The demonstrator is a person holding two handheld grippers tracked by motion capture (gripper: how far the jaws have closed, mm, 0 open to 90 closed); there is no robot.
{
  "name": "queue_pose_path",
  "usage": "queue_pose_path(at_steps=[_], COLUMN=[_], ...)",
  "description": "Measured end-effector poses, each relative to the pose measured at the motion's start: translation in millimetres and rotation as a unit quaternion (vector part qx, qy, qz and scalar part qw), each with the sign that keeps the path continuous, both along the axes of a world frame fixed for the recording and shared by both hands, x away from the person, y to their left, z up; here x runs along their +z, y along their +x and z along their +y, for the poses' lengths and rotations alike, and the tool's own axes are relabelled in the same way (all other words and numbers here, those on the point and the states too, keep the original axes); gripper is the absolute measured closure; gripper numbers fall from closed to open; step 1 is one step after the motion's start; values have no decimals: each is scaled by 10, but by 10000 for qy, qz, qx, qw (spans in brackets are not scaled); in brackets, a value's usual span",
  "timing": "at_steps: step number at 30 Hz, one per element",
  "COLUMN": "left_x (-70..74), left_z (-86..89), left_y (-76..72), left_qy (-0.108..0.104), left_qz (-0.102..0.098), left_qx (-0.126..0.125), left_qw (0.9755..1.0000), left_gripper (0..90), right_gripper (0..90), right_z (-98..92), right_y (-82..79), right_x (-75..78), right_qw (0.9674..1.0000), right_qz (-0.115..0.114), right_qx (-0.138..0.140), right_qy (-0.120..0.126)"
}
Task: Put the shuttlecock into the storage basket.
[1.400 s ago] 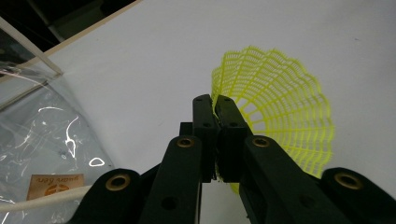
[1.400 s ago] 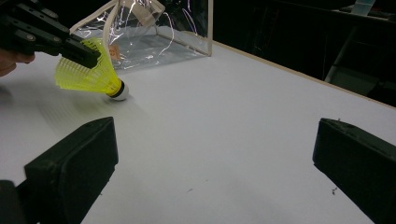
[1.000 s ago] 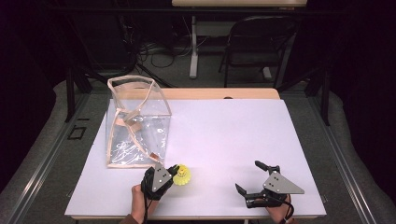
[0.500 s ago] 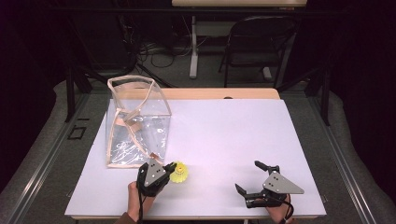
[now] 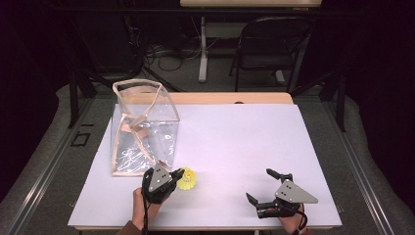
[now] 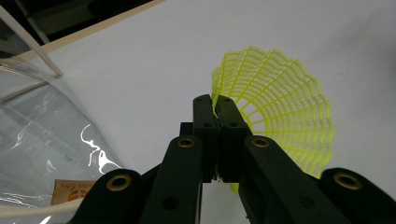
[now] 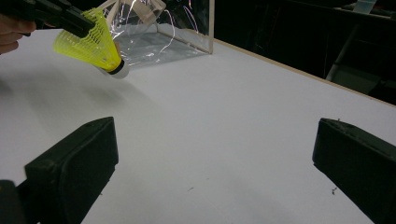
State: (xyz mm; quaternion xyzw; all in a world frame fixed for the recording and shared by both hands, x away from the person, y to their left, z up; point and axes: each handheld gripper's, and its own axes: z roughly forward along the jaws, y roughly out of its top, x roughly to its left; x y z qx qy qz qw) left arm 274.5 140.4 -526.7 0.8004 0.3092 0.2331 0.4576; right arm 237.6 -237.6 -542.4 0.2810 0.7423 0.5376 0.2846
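Left gripper [image 5: 177,175]: it is at the near left part of the table, held by the person's left hand [image 5: 142,208]. Its two black jaws are pressed together on the rim of the yellow shuttlecock's skirt; in the left gripper view [image 6: 215,105] the thin mesh edge goes between the two tips.

Yellow shuttlecock [image 5: 187,179]: it is at the tip of the left gripper, on the side toward the middle of the table, just beside the near corner of the clear bag. In the left gripper view [image 6: 275,105] the open mesh skirt spreads to the right of the jaws. In the right gripper view [image 7: 93,44] it is lifted off the table, its shadow lies under it, the white cork end [image 7: 117,69] points down and to the right, and the skirt's rim is in the jaws.

Right gripper [image 5: 266,187]: it is at the near right part of the table, well apart from the shuttlecock. Its jaws stand wide apart with nothing between them; in the right gripper view [image 7: 210,154] there is bare table between the pads.

Clear bag [image 5: 142,127]: a transparent plastic bag with beige trim, standing open on the left side of the table, behind the left gripper.

Table [image 5: 235,142]: white top with a wooden far edge.
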Motion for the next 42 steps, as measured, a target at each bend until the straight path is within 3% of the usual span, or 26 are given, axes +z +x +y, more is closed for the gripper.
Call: queue_pose_path(at_steps=[42], left_x=[294], left_z=[10], left_y=[247], left_qy=[-151], left_qz=[-86], left_qx=[-95], left_qw=[9998], left_gripper=[889], right_gripper=[0], right_z=[5], right_y=[7], right_x=[-7], right_qw=[10000], right_qz=[30], right_qx=[33], right_qy=[-9])
